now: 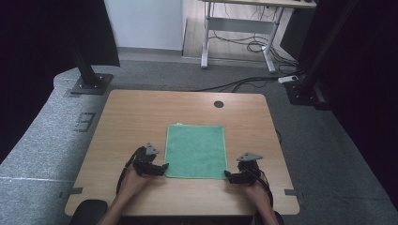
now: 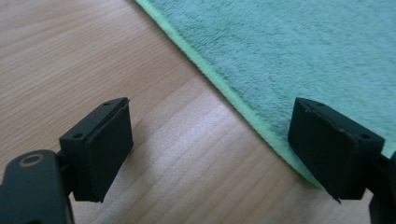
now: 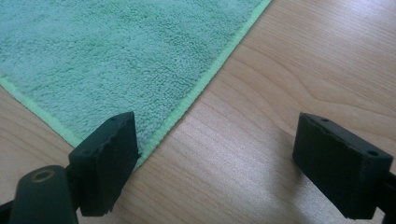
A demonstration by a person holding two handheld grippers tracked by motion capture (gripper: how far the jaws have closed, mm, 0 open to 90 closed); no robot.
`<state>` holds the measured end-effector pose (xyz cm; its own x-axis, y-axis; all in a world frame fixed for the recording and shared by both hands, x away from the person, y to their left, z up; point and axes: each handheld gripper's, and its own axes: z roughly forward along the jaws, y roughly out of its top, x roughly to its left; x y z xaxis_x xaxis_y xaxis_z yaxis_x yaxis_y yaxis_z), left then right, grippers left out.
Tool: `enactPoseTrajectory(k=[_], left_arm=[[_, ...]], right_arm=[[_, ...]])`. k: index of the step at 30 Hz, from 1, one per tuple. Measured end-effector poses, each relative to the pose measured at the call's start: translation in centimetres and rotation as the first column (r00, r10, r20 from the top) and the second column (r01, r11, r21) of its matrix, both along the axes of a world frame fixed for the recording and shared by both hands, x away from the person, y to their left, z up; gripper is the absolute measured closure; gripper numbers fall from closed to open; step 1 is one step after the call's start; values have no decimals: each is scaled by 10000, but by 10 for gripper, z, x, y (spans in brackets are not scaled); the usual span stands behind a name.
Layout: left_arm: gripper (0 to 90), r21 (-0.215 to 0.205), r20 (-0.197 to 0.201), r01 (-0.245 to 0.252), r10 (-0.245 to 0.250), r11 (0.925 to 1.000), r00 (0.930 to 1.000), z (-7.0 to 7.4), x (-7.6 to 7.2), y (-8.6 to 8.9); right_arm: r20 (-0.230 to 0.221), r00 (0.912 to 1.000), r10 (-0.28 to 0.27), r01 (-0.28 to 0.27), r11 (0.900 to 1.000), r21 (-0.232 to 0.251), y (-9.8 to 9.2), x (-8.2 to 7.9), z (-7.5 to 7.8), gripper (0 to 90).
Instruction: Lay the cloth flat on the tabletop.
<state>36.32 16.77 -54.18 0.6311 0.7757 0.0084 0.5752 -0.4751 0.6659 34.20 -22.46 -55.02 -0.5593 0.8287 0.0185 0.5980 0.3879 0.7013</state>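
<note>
Where cloth (image 1: 196,151) ends, bare table (image 1: 141,112)

- In the left gripper view, the green cloth (image 2: 289,51) runs off the top and right edges, and its near corner is hidden behind the right-hand jaw.
- In the right gripper view, the cloth's near corner sits behind the left-hand jaw; top and left edges cut it off.
</note>
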Motion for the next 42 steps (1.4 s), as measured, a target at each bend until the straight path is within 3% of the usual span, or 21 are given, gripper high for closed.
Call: enactPoseTrajectory(k=[4, 6, 14, 17, 22, 29, 36, 42], left_arm=[[126, -515, -55, 238, -242, 9984, 9997, 8, -7, 5], [119, -575, -99, 299, -305, 9979, 9995, 11, -10, 8], [104, -240, -95, 181, -184, 9995, 9998, 11, -28, 30], [91, 145, 10, 68, -68, 9999, 10000, 7, -32, 35], [58, 404, -36, 72, -71, 9992, 10000, -2, -28, 39], [18, 197, 162, 117, -120, 9997, 9998, -6, -26, 42], [0, -19, -149, 173, -173, 9998, 9997, -7, -23, 44], [0, -28, -165, 151, -151, 9999, 9997, -7, -23, 44]], right_arm=[[144, 9998, 140, -140, 9999, -34, -3, -2, 4, 139], [264, 9996, 50, -51, 10000, 29, -6, -2, 7, 138], [133, 9998, -116, 118, 9998, -154, -24, -1, 6, 131], [68, 9998, -173, 173, 9998, -130, -28, -1, 4, 110], [-15, 9994, -344, 344, 9992, -197, -31, 1, -2, 2], [87, 9989, -467, 467, 9989, -13, -34, 1, -6, 0], [209, 9987, -469, 468, 9989, 40, -34, 2, -7, 0], [213, 9987, -470, 470, 9989, 34, -34, 2, -7, 0]])
